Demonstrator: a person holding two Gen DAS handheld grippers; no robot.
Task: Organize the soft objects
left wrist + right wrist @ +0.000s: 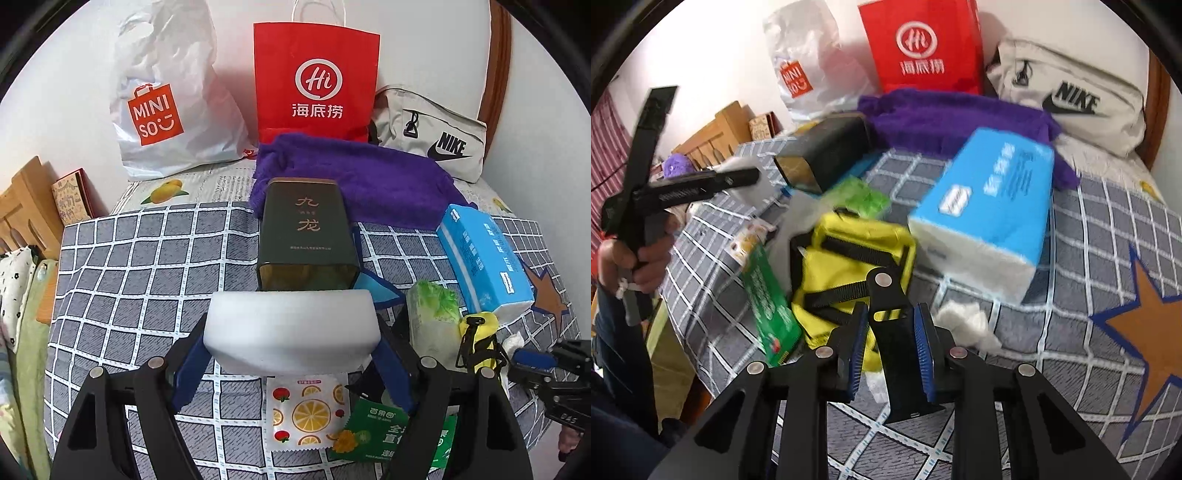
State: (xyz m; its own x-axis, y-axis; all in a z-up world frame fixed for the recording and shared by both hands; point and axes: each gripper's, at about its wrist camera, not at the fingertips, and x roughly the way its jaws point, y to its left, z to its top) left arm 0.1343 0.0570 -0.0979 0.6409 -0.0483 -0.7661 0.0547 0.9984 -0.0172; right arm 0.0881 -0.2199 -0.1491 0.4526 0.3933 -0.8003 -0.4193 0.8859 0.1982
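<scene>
Your left claw [291,354] grips the white foam block [291,328] across its width, lifted over the checked bed [122,258]. Your right claw [892,350], nearly shut, pinches the yellow fabric pouch's [849,254] black strap [897,347]. Squeeze gently; lift both slowly, clear of neighbours.

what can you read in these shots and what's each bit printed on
"MINISO": white plastic bag
"Hi 海底捞": red paper bag
"NIKE": grey pouch
"九龙": dark tin
"百果园": green packet
Blue tissue pack: print too blurred to read
</scene>
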